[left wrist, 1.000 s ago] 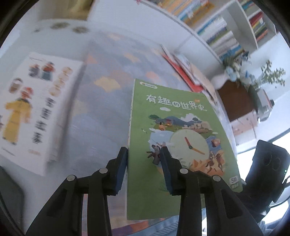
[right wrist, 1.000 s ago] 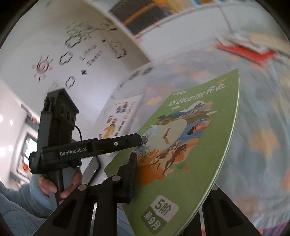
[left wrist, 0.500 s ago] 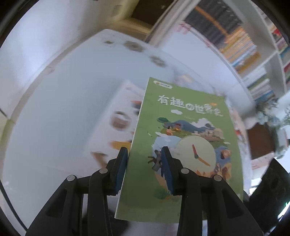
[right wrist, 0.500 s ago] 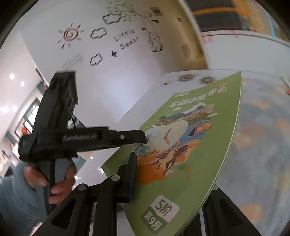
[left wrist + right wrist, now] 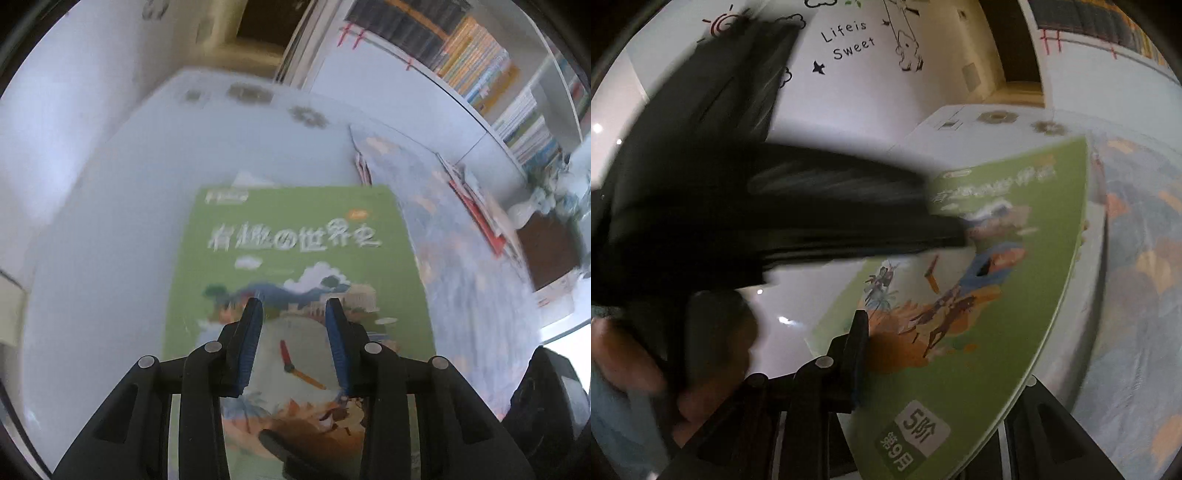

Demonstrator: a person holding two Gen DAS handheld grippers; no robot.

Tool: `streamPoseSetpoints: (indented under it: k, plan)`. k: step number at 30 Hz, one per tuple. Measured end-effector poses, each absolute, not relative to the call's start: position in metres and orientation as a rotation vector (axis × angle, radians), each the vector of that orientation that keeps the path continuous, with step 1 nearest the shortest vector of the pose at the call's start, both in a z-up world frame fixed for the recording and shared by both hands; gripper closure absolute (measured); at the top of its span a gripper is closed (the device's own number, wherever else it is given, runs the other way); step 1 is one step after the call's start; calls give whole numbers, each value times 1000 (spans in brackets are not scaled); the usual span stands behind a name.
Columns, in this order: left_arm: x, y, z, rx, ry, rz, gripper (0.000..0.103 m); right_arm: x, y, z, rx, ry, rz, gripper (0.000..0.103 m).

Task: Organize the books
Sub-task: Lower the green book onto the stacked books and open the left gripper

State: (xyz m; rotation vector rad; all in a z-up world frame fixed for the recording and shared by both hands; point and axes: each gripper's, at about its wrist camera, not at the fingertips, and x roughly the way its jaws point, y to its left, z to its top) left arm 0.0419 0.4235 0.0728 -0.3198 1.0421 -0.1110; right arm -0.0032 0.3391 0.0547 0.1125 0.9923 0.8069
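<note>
A thin green picture book (image 5: 295,236) with a clock on its cover hangs low over the white tabletop (image 5: 110,229). A white book's corner (image 5: 251,179) peeks out past its far edge. My right gripper (image 5: 945,350) is shut on the green book (image 5: 997,295) at its near corner; one finger (image 5: 858,347) presses the cover and the other is hidden beneath. My left gripper (image 5: 293,306) hovers over the cover with its jaws closing; only the cover shows behind the gap and nothing is pinched. In the right wrist view it is a blurred black bar (image 5: 812,206) over the book.
A blue patterned mat (image 5: 461,266) covers the table to the right, with a loose pile of red and white books (image 5: 480,210) at its far edge. Packed bookshelves (image 5: 498,81) stand behind. A person's hand (image 5: 631,354) grips the left gripper's handle.
The green book travelled left from above the patterned mat to above the white book. My left gripper's fingers, which straddled the book's left edge, now both lie over the cover.
</note>
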Motion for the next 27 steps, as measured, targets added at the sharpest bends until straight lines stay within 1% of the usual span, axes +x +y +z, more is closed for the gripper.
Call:
streamPoseSetpoints:
  k: [2, 6, 12, 15, 20, 23, 27]
  plan:
    - [41, 426, 75, -353, 1039, -128, 69, -1, 338, 55, 103, 970, 774, 77]
    - [33, 442, 75, -359, 1029, -10, 69, 3, 326, 57, 119, 953, 740, 78]
    - [-4, 474, 67, -360, 1077, 119, 69, 0, 307, 59, 145, 918, 666, 81]
    - [-28, 482, 65, -429, 1098, 101, 69, 5, 301, 55, 153, 933, 654, 82]
    - [-56, 472, 56, -392, 1169, 113, 68, 15, 304, 54, 148, 947, 651, 82]
    - [-63, 457, 54, -406, 1234, 0, 68, 17, 307, 56, 154, 954, 648, 81]
    - [-75, 434, 56, -322, 1269, -50, 68, 20, 305, 54, 152, 960, 646, 81]
